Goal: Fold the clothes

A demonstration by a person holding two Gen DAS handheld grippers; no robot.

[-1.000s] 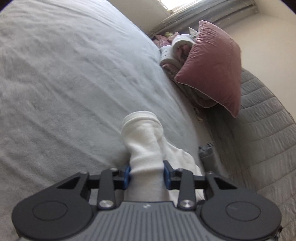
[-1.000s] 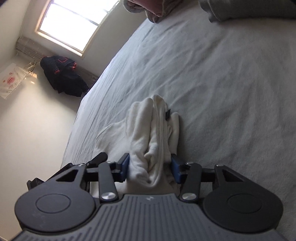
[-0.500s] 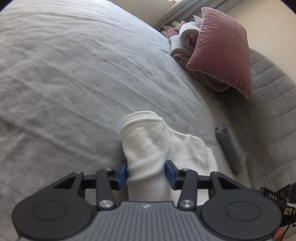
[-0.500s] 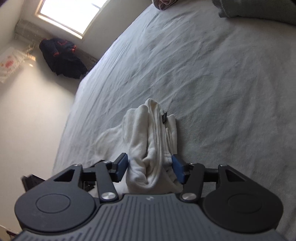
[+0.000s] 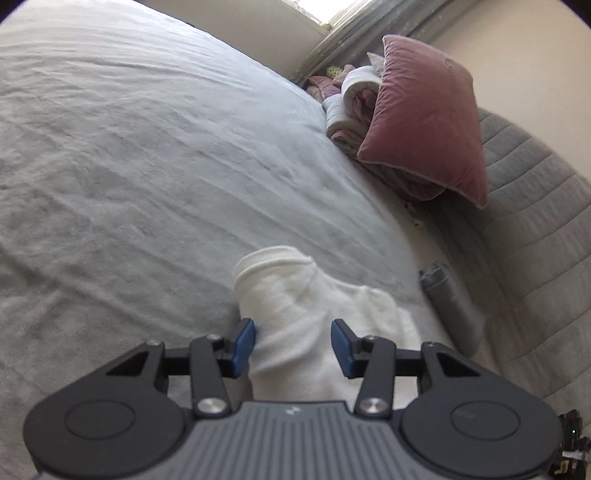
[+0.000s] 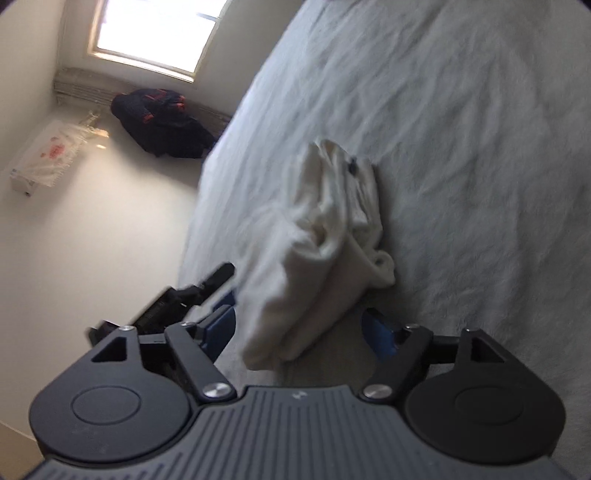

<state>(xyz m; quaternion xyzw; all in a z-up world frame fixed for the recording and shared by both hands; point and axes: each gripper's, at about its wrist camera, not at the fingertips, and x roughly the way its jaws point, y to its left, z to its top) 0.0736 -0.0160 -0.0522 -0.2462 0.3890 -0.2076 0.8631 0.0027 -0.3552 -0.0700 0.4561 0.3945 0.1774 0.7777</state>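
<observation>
White folded garment lies on the bed. Right hand-held gripper has just been opening, now wide, cloth untouched. Left hand-held gripper half-open, straddling the garment, pads barely clear. Back both straight out; avoid snagging folds.

Big bed with a grey blanket fills most of the room. Pink pillow leans on the grey quilted headboard. Bright window in a white wall, dark jacket slumped underneath.

White garment on a grey bed; dusty-pink cushion; dark, perhaps navy, jacket with orange trim.
</observation>
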